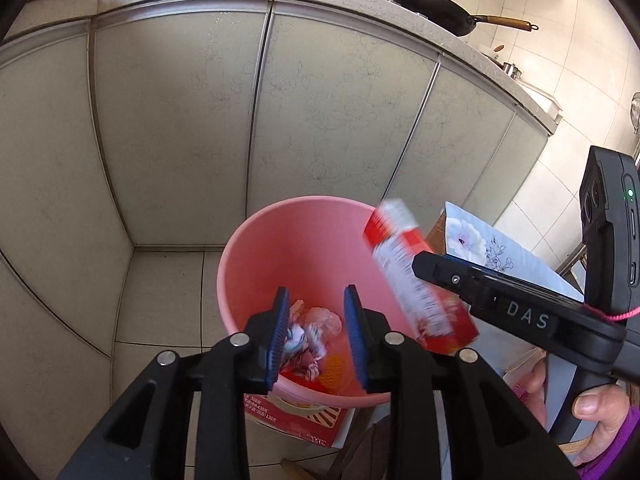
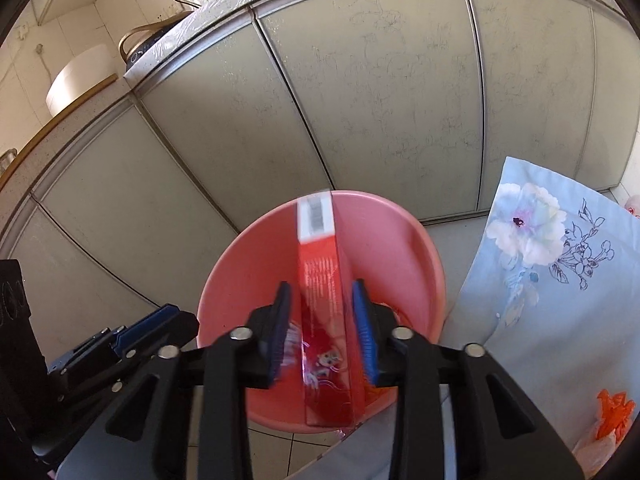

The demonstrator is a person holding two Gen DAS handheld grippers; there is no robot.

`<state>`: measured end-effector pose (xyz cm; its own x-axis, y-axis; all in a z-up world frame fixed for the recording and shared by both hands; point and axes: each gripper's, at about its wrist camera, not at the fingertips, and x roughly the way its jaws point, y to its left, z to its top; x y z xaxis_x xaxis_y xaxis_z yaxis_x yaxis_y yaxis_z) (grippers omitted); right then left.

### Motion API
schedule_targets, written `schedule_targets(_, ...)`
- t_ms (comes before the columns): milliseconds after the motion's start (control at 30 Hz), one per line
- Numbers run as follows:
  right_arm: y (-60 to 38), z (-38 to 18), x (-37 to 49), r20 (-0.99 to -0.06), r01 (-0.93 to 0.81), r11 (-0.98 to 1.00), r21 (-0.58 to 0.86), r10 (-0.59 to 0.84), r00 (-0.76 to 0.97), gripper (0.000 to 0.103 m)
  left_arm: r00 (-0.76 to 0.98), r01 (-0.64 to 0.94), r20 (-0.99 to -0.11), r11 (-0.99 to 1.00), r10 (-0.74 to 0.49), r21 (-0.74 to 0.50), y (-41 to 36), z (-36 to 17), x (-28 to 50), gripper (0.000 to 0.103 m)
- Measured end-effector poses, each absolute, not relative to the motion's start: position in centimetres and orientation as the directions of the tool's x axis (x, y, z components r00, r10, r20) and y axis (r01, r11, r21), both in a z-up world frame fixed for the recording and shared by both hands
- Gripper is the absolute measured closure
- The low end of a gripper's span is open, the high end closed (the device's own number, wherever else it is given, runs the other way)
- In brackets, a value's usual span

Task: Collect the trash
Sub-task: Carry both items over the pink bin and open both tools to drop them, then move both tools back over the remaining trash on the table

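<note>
Over round pink plastic bucket (image 1: 304,248), near grey cabinet doors (image 1: 320,100), our right gripper (image 2: 323,334) fingers apart around blurred red-and-white cardboard box (image 2: 322,280); contact unclear. Our left gripper (image 1: 316,336) parted, empty, above crumpled wrappers (image 1: 316,330) inside.

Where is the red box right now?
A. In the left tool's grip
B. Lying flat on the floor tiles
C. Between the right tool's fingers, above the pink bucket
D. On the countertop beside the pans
C: the red box sits between the right tool fingers over the pink bucket, motion-blurred; the left tool is open and empty.
</note>
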<state>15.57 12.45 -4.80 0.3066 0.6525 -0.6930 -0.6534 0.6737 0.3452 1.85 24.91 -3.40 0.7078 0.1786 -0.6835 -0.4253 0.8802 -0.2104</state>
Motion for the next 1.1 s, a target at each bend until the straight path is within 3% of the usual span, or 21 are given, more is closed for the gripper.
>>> schedule_targets(567, 7.3, -2.0, 12.9, -0.640, -0.653, 0.680, 0.334, 0.672, 0.373, 0.062, 0.751, -0.374, -0.644, 0.897, 0.143, -0.237, 22.0, -1.2, 0.2, 0.073)
schedule_targets(1100, -4.9, 0.1, 5.5, -0.621, -0.589, 0.777, 0.221, 0.578, 0.529, 0.062, 0.757, -0.249, -0.653, 0.936, 0.028, -0.248, 12.0, -0.3, -0.9, 0.073)
